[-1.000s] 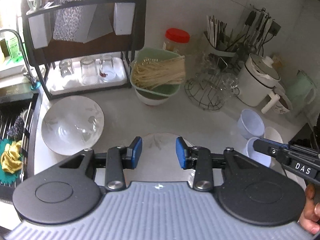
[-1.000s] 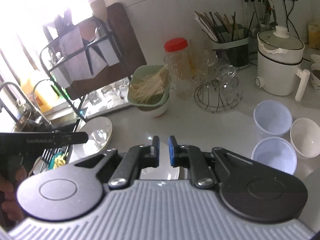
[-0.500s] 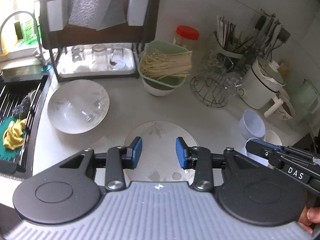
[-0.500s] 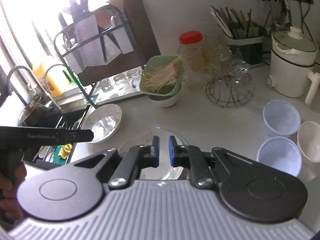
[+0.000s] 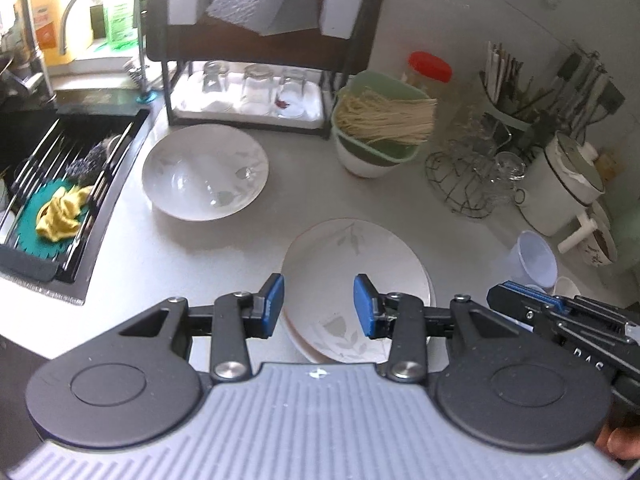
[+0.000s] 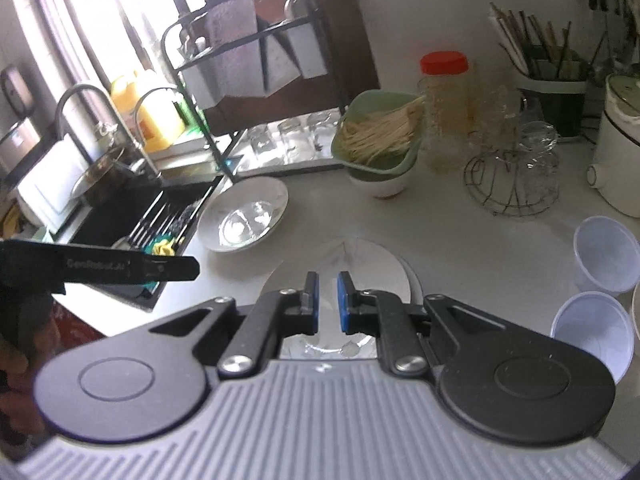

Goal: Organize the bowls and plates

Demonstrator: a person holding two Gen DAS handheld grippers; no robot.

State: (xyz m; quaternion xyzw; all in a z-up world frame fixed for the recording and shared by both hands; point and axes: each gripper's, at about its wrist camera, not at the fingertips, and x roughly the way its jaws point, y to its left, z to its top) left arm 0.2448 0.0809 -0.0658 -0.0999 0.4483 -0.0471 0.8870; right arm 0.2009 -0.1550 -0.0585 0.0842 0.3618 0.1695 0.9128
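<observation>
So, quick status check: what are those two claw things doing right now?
Left gripper open, right gripper narrowly open, both empty. Both above the flat white leaf-patterned plate on the grey counter. Nothing blocking it.

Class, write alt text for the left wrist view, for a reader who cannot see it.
The open left gripper hovers above a stack of leaf-patterned plates on a pale counter. A wide bowl sits further back to the left beside the sink, and a green bowl of dry noodles stands behind.

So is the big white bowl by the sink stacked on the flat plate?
No, the bowl sits apart from the plate.
</observation>
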